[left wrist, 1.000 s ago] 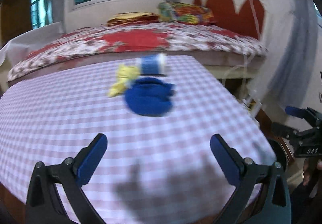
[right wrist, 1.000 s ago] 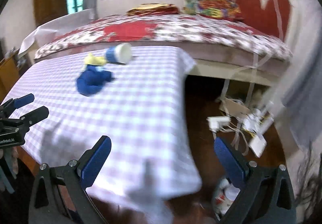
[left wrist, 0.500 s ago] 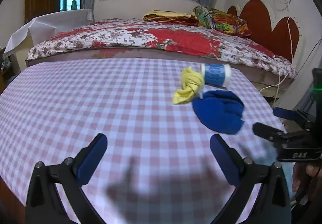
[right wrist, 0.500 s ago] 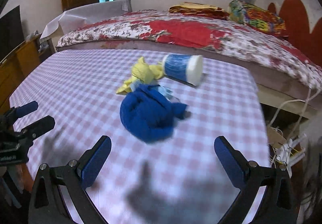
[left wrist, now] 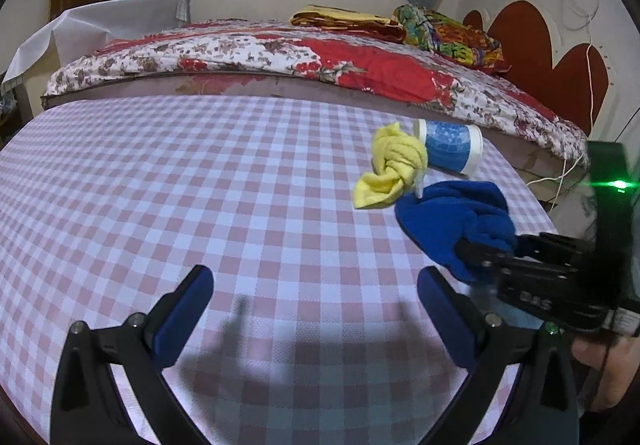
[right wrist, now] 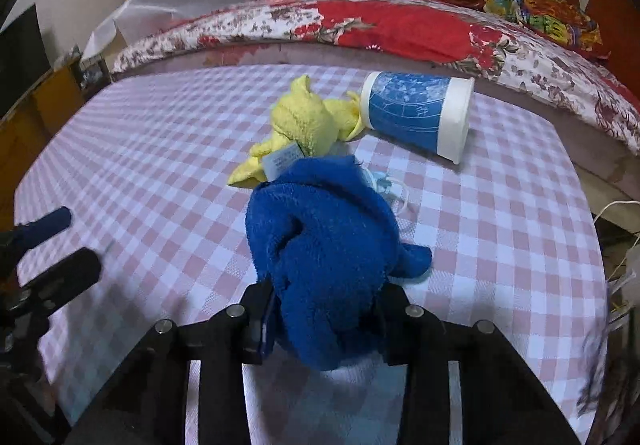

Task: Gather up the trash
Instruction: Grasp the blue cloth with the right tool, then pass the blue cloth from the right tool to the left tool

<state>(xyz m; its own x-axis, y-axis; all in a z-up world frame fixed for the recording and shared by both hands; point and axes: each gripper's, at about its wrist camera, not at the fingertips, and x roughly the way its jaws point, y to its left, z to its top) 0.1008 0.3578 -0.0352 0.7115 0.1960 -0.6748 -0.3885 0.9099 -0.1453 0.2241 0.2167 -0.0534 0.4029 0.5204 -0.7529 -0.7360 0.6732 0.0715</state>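
Observation:
A crumpled blue cloth (right wrist: 320,241) lies on the checked tablecloth (right wrist: 500,229), and my right gripper (right wrist: 324,309) is shut on its near end. A knotted yellow cloth (right wrist: 304,121) lies just behind it, touching a blue and white paper cup (right wrist: 416,115) that lies on its side. In the left wrist view the blue cloth (left wrist: 452,221), yellow cloth (left wrist: 392,165) and cup (left wrist: 452,147) sit at the right, with the right gripper (left wrist: 484,251) on the blue cloth. My left gripper (left wrist: 312,309) is open and empty over bare tablecloth, left of the cloths.
A bed with a red floral cover (left wrist: 320,61) runs behind the table, with pillows (left wrist: 444,33) at its right end. The table's right edge (right wrist: 596,245) drops to cables on the floor. A wooden cabinet (right wrist: 24,117) stands at the left.
My right gripper has moved forward to the blue cloth and shut on it. The left gripper has shifted slightly; the cloths now sit further right in its view.

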